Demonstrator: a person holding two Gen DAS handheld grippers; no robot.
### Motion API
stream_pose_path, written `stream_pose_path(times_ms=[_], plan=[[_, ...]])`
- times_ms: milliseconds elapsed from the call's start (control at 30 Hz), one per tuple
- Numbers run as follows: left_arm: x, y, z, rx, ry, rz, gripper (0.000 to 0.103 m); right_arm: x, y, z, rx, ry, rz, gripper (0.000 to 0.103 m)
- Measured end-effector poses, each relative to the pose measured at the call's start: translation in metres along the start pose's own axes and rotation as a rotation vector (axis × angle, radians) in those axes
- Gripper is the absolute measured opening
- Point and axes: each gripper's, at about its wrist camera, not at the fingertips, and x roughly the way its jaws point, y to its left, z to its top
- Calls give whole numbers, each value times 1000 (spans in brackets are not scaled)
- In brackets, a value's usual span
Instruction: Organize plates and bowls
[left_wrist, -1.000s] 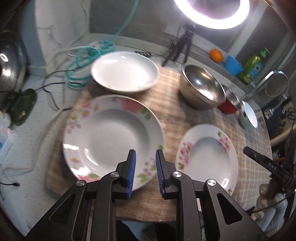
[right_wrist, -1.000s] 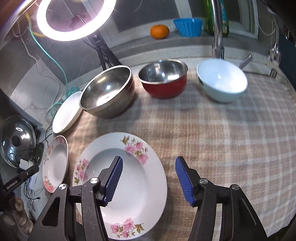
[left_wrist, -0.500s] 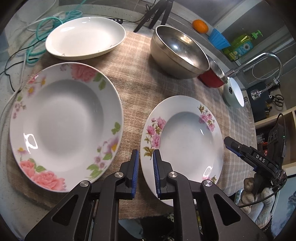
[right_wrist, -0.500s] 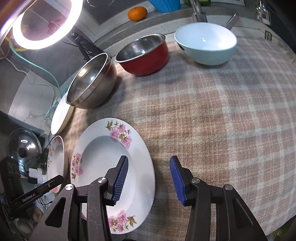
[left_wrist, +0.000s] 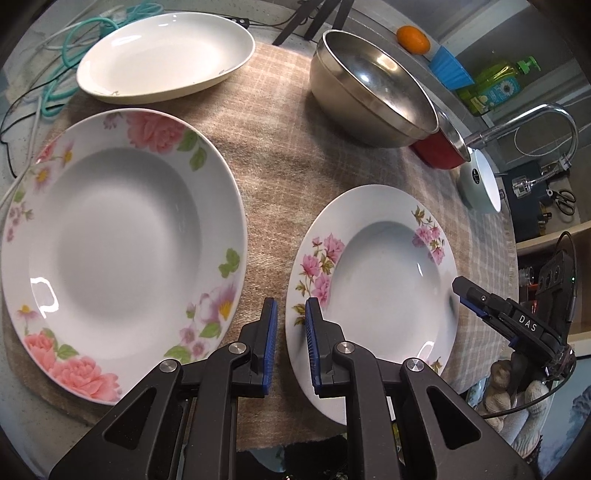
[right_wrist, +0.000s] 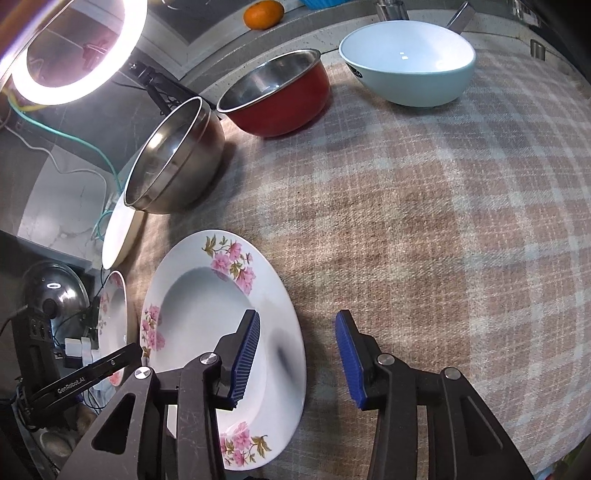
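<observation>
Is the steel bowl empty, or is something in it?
Empty. The steel bowl shows only bare, shiny metal inside in both wrist views.

Left tool narrow; right tool closing.

- "DAS" in white capitals stands on the black finger of the right gripper, seen from the left wrist view just right of the small pink-flowered plate.
- "GenRoboLAI", or close to it, in small white letters runs along the black finger of the left gripper, seen from the right wrist view just left of that same plate; the last letters are hard to make out.
</observation>
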Motion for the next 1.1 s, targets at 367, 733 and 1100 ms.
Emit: stream_pose_path(times_ms=[367,733,1100], plan=[[5,-3,2,9,6,-10,14,9,-4,-3,27,46,57,24],[5,-8,-2,30,1,2,14,7,5,-7,-14,50,35,21],[5,-12,-6,47,7,1,14,2,0,-14,-8,49,24,21]])
